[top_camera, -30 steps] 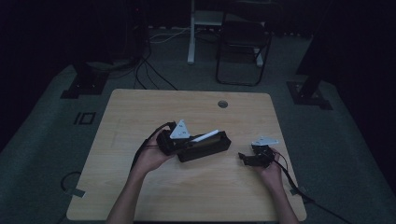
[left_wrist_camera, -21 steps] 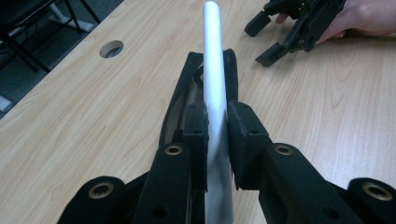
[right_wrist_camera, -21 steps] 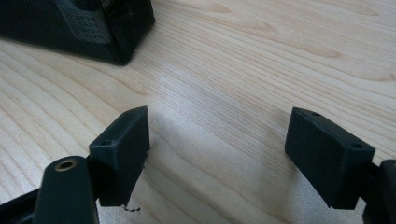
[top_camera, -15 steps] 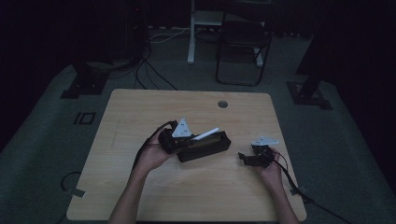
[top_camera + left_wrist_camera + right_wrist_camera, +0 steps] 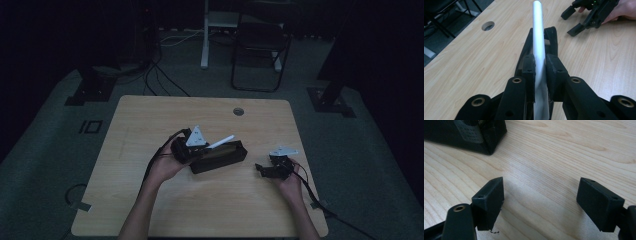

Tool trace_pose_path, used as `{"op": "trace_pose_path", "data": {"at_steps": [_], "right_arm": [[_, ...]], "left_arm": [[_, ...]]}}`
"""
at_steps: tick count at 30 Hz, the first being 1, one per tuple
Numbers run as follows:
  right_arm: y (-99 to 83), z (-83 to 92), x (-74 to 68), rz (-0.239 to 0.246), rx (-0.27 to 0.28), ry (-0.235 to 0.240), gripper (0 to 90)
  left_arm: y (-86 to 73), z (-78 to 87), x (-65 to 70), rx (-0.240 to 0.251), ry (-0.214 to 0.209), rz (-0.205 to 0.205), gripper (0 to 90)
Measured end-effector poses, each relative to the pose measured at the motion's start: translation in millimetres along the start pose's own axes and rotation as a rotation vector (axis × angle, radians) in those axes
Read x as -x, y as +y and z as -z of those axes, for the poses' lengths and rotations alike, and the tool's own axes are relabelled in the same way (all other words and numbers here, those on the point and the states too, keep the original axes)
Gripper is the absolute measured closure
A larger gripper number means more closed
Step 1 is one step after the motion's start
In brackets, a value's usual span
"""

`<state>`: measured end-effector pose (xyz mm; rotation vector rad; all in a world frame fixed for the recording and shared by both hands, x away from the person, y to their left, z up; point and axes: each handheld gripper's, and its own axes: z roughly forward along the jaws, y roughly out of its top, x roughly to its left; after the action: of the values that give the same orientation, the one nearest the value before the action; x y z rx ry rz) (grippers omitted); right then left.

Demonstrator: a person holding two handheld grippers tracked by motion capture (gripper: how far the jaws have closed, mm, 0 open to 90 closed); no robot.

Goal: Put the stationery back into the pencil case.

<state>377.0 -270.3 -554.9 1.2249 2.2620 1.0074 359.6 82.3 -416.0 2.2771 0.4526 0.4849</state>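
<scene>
Here the left tool [image 5: 540, 67] was clenched on a white tube [image 5: 538, 37], its 2 pads pressed against the tube's sides, holding it over a black case [image 5: 218, 157] near the middle of the tabletop [image 5: 150, 120]. The right tool [image 5: 540, 202] rested low on the wood just beside the case, its jaws released and holding nothing.

A light wooden table [image 5: 150, 125] has a small round hole [image 5: 238, 111] near its far edge, right of the middle. Beyond the far edge a dark folding chair [image 5: 257, 50] stands on grey carpet, cables [image 5: 160, 75] trailing over the floor to its left.
</scene>
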Motion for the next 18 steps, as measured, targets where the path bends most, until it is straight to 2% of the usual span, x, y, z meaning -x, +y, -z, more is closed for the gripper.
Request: {"op": "trace_pose_path", "data": {"at_steps": [11, 18], "right_arm": [[0.0, 0.0, 0.0, 0.0, 0.0, 0.0, 21.9], [0.0, 0.0, 0.0, 0.0, 0.0, 0.0, 21.9]], "left_arm": [[-0.6, -7.4, -1.9, -0.001, 0.015, 0.008, 78.5], [-1.1, -13.0, -2.2, -0.01, 0.005, 0.005, 78.5]]}}
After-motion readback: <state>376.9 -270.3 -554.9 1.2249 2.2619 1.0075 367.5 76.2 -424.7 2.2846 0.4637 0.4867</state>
